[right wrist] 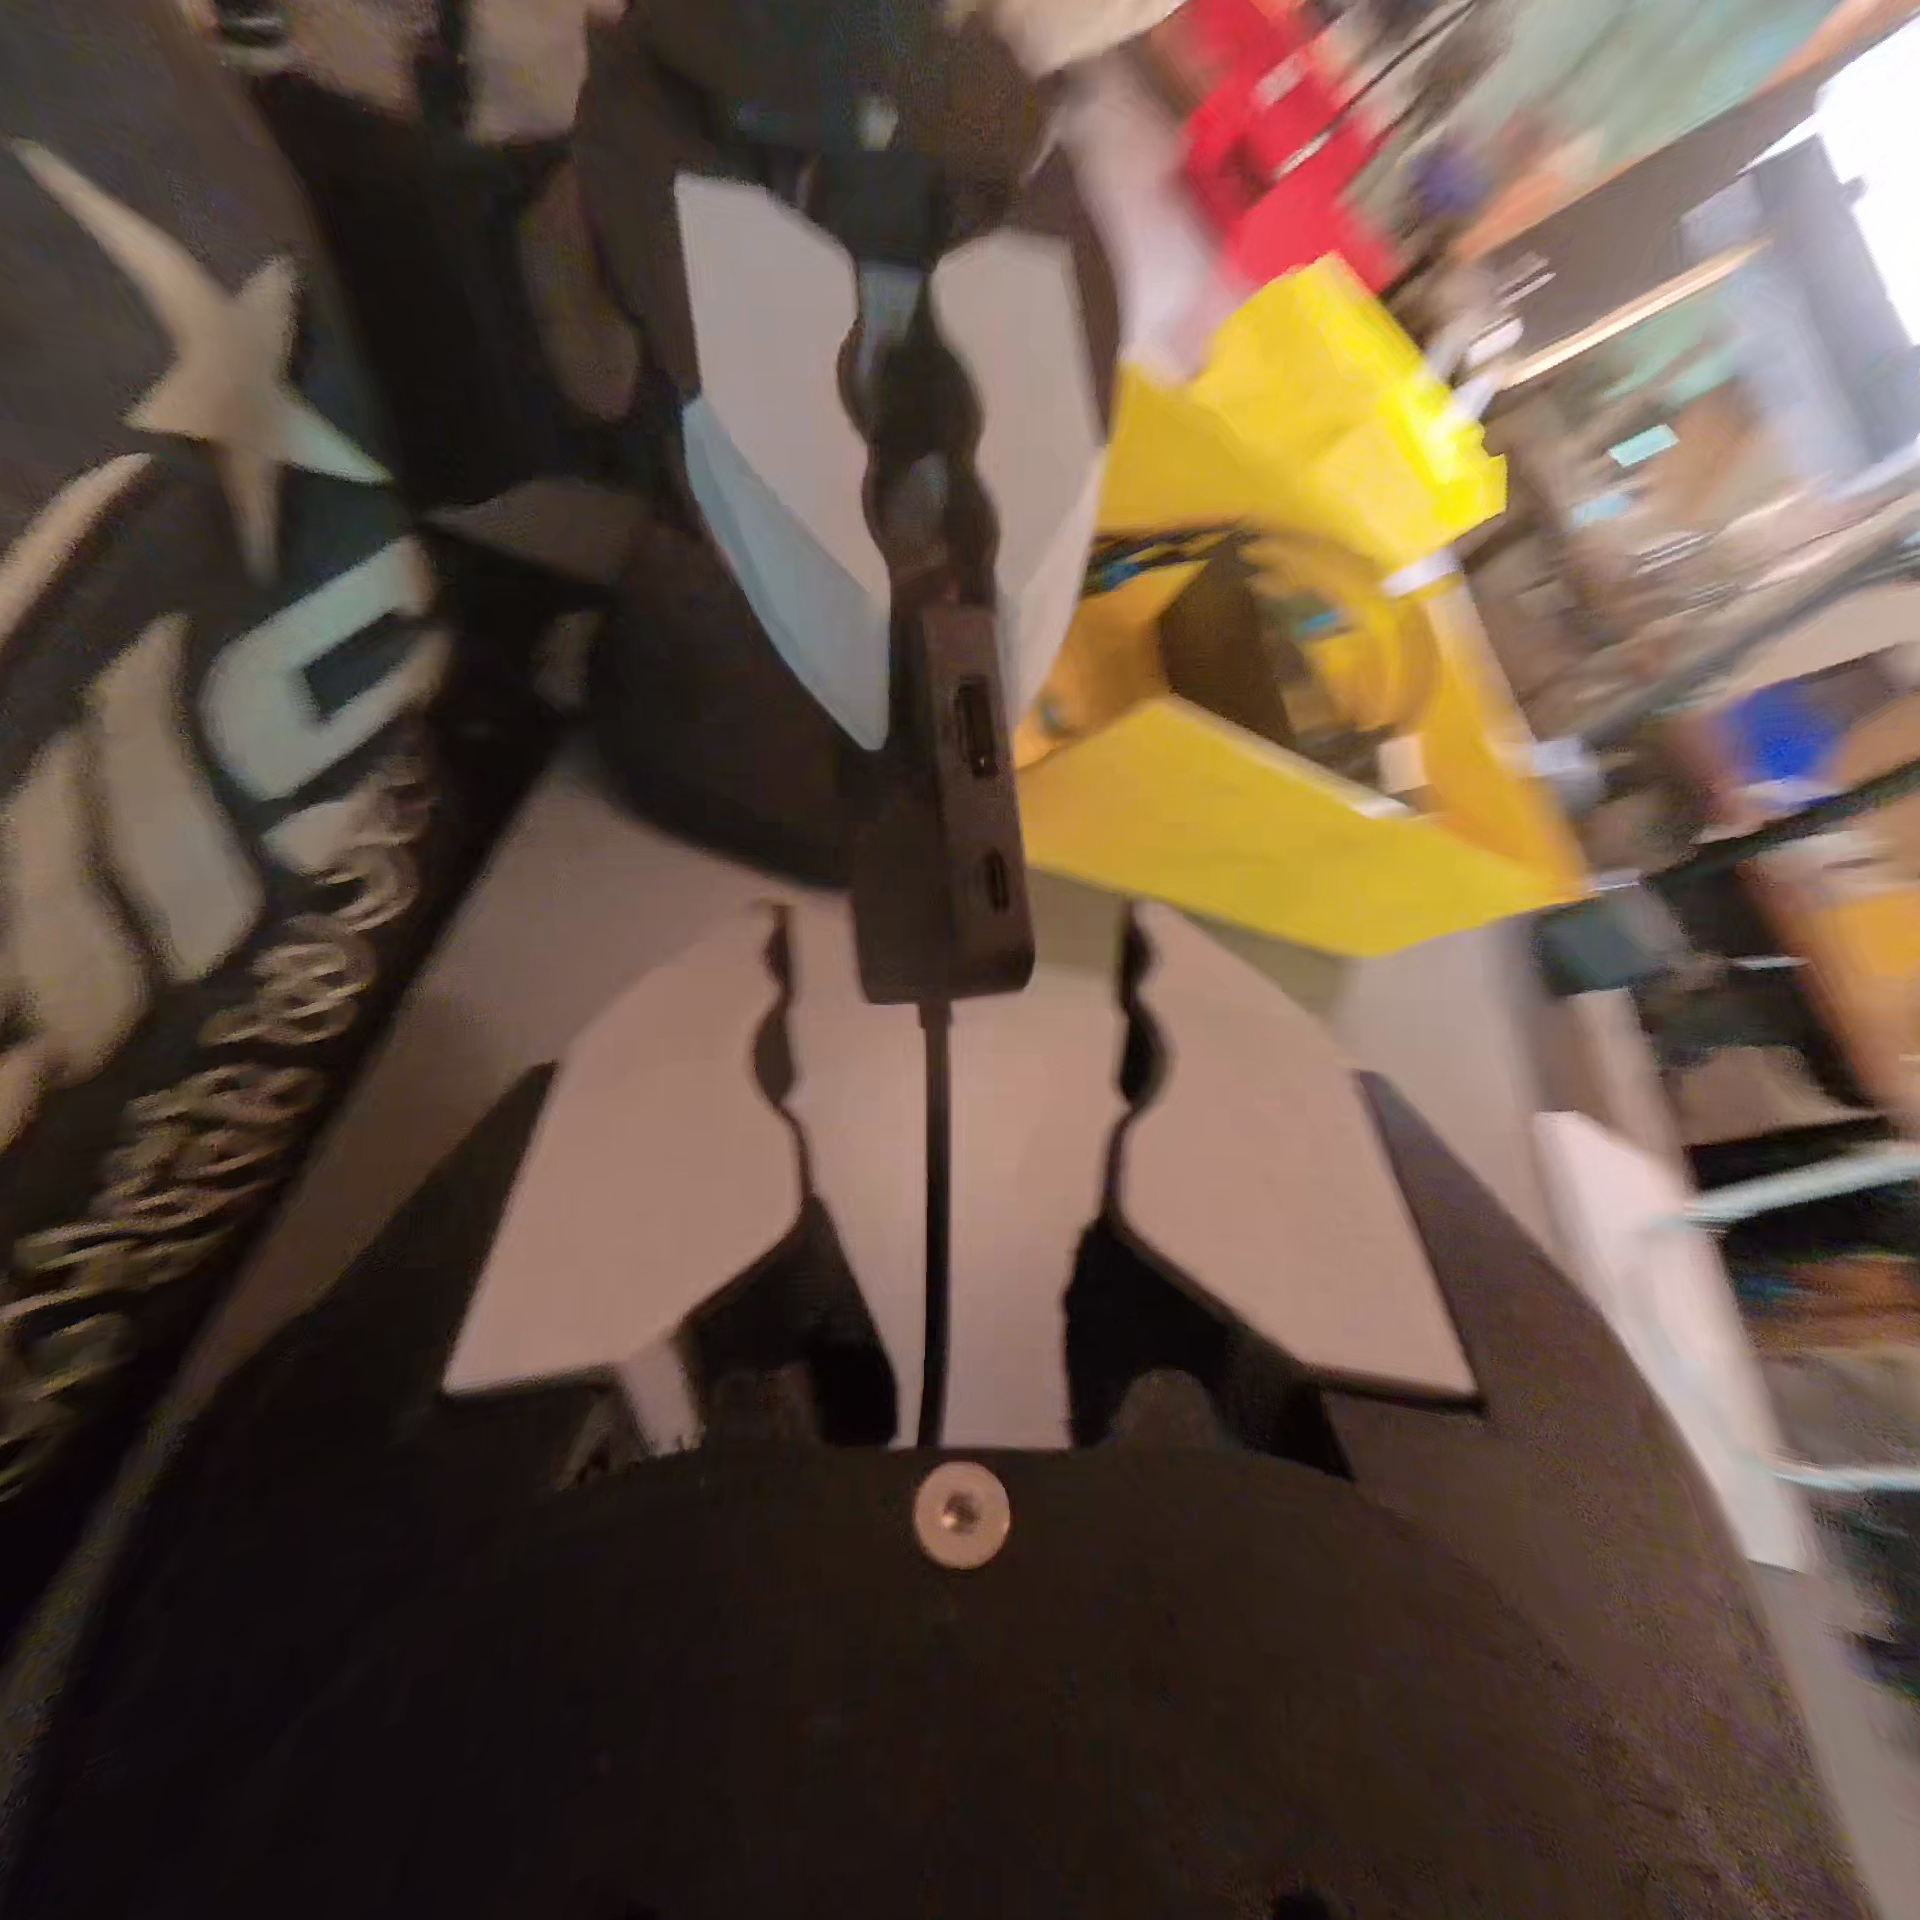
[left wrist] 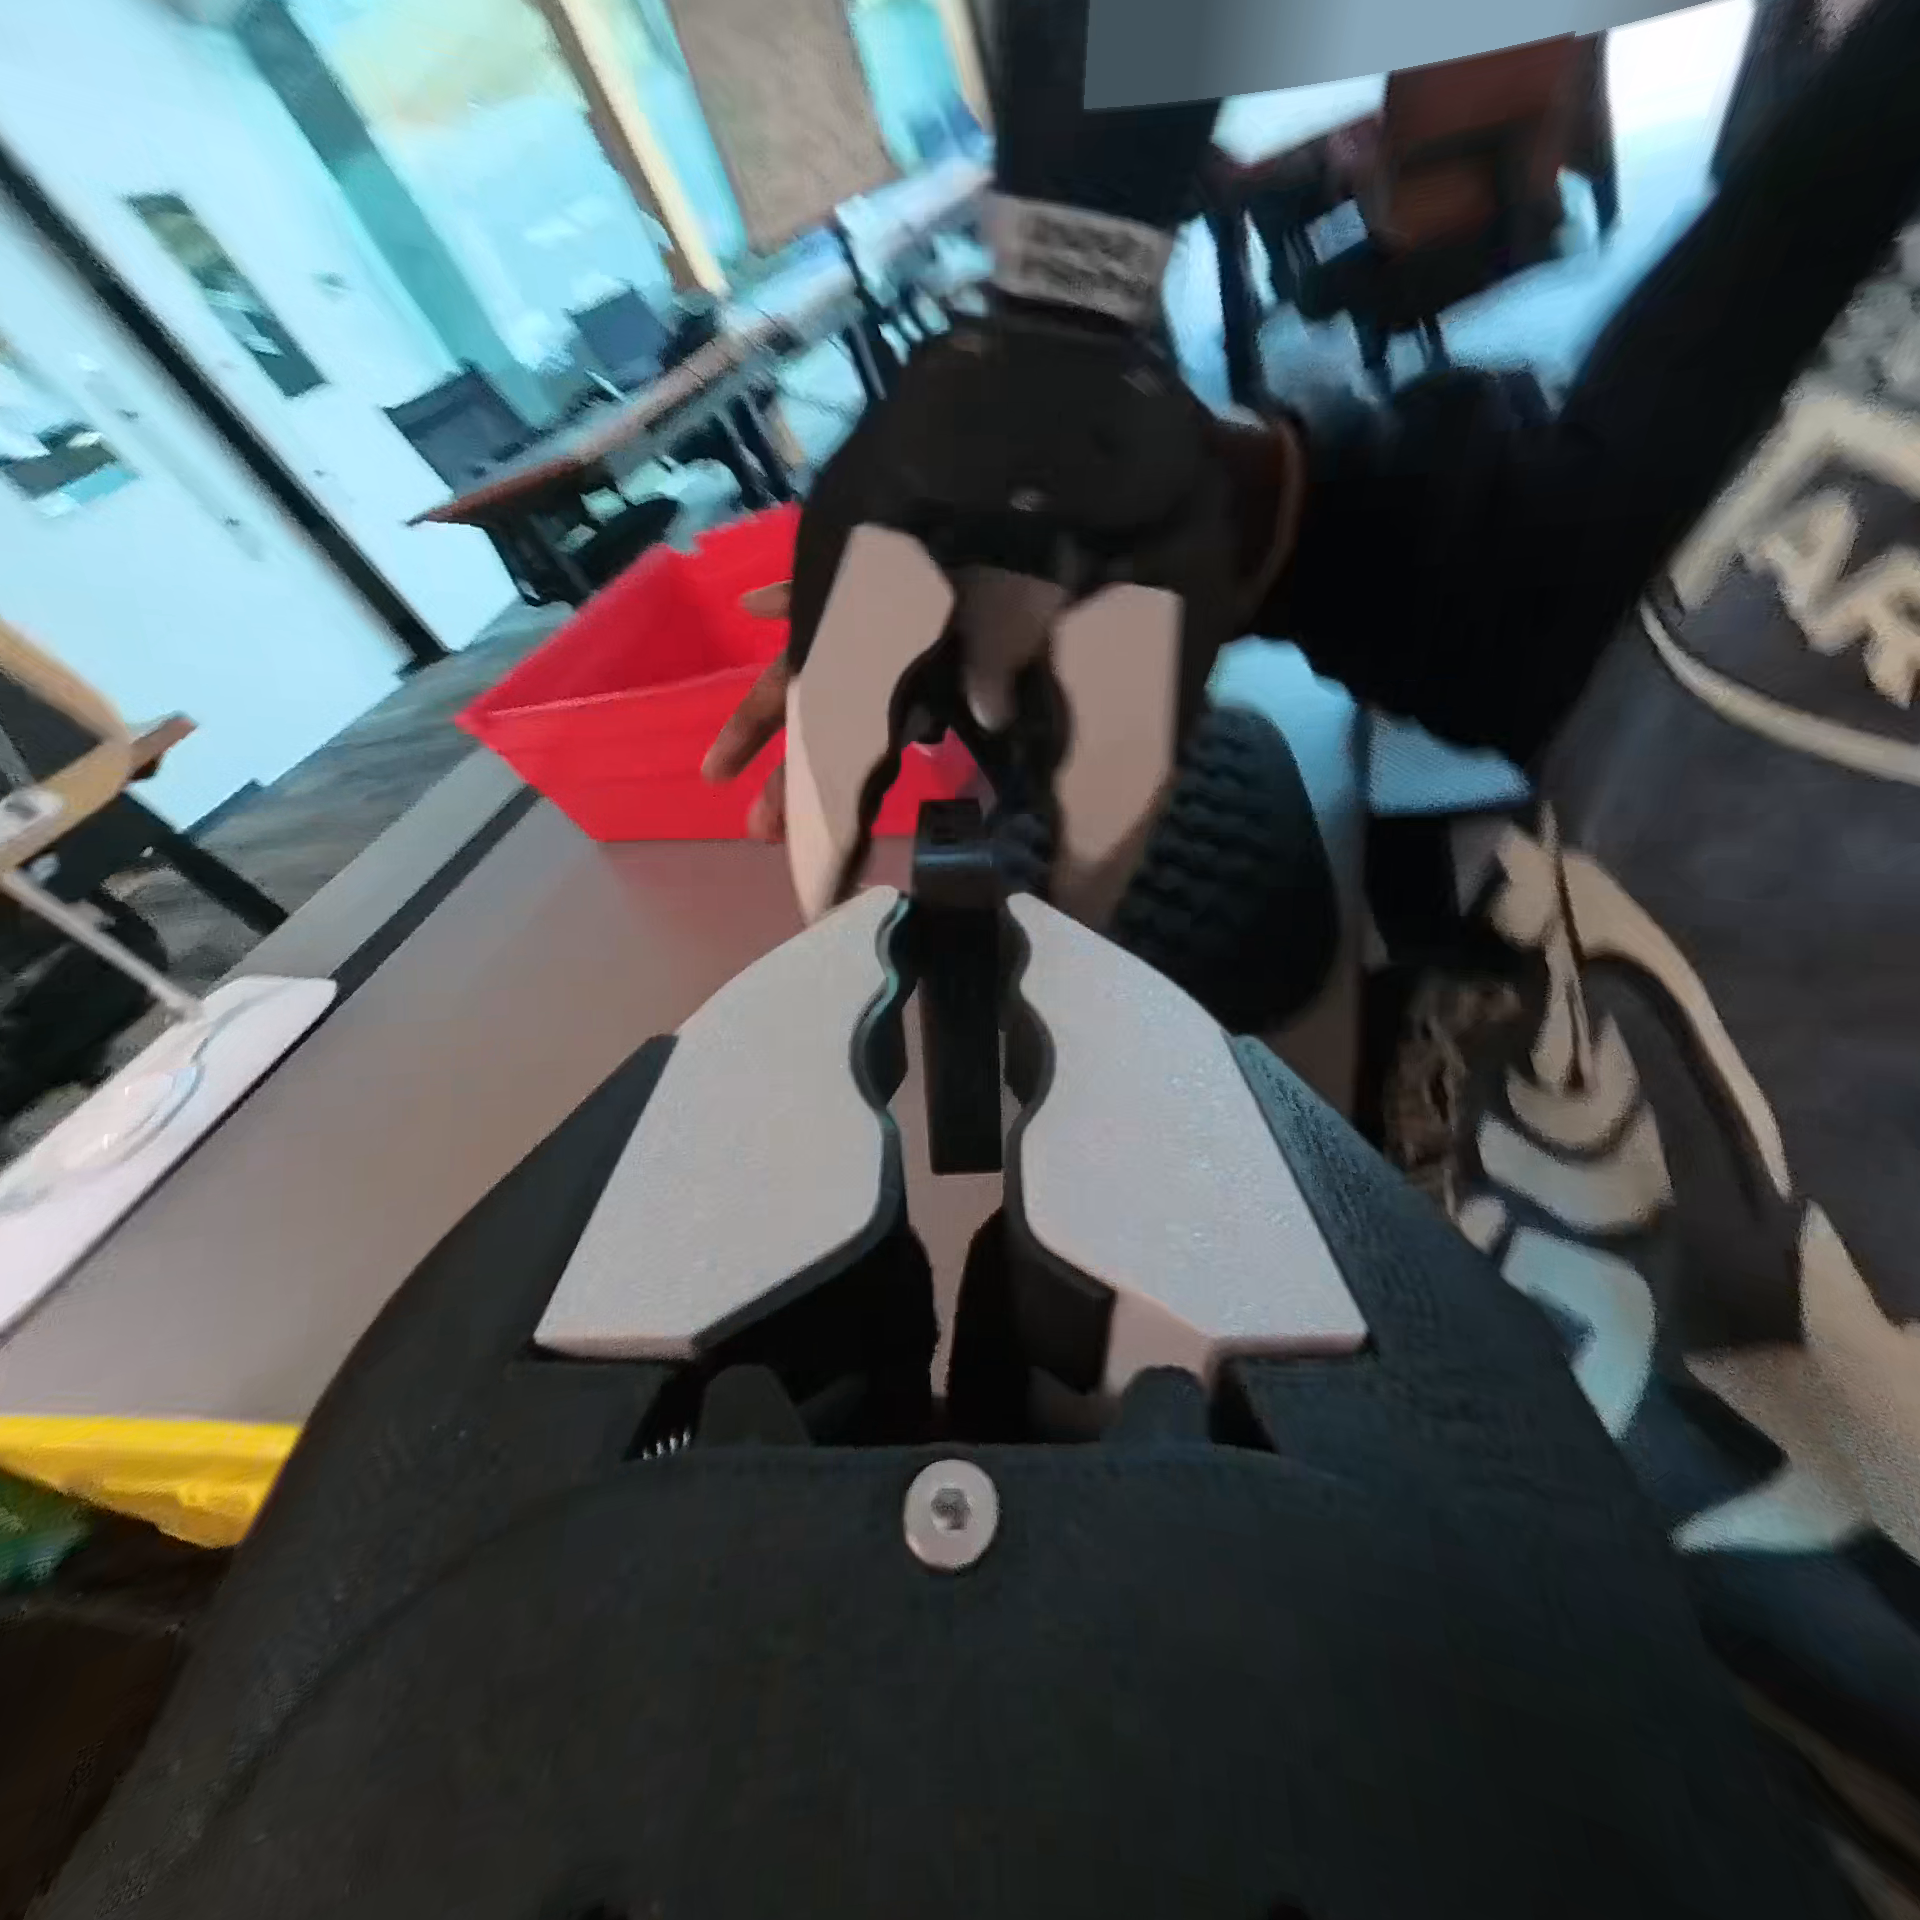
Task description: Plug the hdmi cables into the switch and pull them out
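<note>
The switch [left wrist: 956,1039] is a slim black box, held on edge above the brown table [left wrist: 468,1039]. My left gripper [left wrist: 954,904] is shut on its near part. In the right wrist view the switch [right wrist: 940,831] shows two side ports, with the left gripper [right wrist: 914,468] closed on its far end. My right gripper [right wrist: 956,914] is open, its fingers [right wrist: 665,1164] wide apart on either side of the switch's near end. A thin black cable [right wrist: 935,1195] runs from that end back between them, touching neither. The right gripper also shows facing me in the left wrist view [left wrist: 961,821].
A red bin [left wrist: 623,707] stands on the table behind the right gripper. A yellow bin [right wrist: 1247,810] with things inside sits behind the left gripper. A black ribbed tyre-like object [left wrist: 1226,862] and a person's dark printed shirt [left wrist: 1714,935] are close by. A white sheet [left wrist: 135,1122] lies at the table's left.
</note>
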A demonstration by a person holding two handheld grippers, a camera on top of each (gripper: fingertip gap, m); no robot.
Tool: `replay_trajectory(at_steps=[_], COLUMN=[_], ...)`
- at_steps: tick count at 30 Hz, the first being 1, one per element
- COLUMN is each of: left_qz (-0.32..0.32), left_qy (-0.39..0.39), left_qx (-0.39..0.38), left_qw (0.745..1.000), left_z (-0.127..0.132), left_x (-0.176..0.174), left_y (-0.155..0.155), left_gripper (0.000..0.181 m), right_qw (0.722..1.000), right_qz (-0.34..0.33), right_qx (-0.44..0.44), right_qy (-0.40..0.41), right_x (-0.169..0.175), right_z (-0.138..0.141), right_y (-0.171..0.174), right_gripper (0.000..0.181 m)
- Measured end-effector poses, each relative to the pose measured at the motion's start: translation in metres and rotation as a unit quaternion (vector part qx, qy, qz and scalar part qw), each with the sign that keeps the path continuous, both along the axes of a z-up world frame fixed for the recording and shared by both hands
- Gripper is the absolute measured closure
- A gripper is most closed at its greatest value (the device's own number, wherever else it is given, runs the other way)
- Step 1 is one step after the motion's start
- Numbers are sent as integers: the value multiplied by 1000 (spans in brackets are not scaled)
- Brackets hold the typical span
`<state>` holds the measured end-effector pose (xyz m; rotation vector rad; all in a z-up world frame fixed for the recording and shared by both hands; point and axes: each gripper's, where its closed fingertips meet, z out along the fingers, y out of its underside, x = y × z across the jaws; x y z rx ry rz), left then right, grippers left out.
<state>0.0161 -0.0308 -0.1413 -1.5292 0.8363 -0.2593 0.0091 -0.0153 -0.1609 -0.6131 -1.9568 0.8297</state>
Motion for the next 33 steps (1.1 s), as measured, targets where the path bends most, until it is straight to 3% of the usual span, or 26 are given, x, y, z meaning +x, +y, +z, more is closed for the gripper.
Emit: replay_trajectory(at_steps=[2, 3, 4, 6, 7, 8, 10, 13, 19, 23, 25, 27, 29, 30, 33], left_qz=[31, 38, 42, 45, 41, 34, 28, 15, 14, -11, -18, -28, -35, -22, 53], left_qy=[-156, -247, -337, -505, -570, -619, -679, -718, -755, -760, -728, -687, -660, -638, -552], left_qx=[18, 25, 29, 34, 32, 26, 11, -5, -22, -43, -38, -20, 35, 66, 173], left_qw=[987, 968, 940, 861, 820, 784, 734, 696, 656, 649, 684, 726, 750, 767, 814], left_z=[24, 36, 46, 57, 57, 56, 51, 49, 45, 44, 51, 58, 75, 83, 104], left_x=[-20, -33, -47, -75, -84, -90, -92, -86, -85, -72, -67, -66, -83, -95, -126], left_y=[9, 12, 14, 16, 16, 18, 21, 24, 28, 31, 28, 22, 9, 2, -21], left_gripper=[169, 169, 169, 169, 169, 169, 169, 169, 169, 169, 166, 164, 153, 152, 152], right_qw=[988, 971, 946, 864, 830, 816, 817, 824, 804, 785, 787, 822, 893, 916, 939], right_qz=[-60, -85, -105, -129, -103, -83, -90, -85, -100, -106, -108, -90, 8, 69, 154], right_qx=[43, 72, 106, 198, 258, 306, 365, 378, 421, 481, 479, 435, 359, 322, 289], right_qy=[138, 213, 288, 443, 483, 483, 438, 413, 408, 375, 373, 357, 271, 228, 109], right_x=[-6, -3, 3, 26, 35, 33, 13, -3, -26, -40, -35, -22, -6, 5, 33], right_z=[44, 68, 91, 129, 129, 117, 83, 49, 49, 42, 44, 49, 29, 16, -20], right_y=[20, 25, 25, 10, -10, -24, -31, -35, -21, -13, -9, -4, -8, -14, -15], right_gripper=[84, 71, 66, 68, 75, 78, 74, 83, 109, 159, 161, 165, 167, 168, 167])
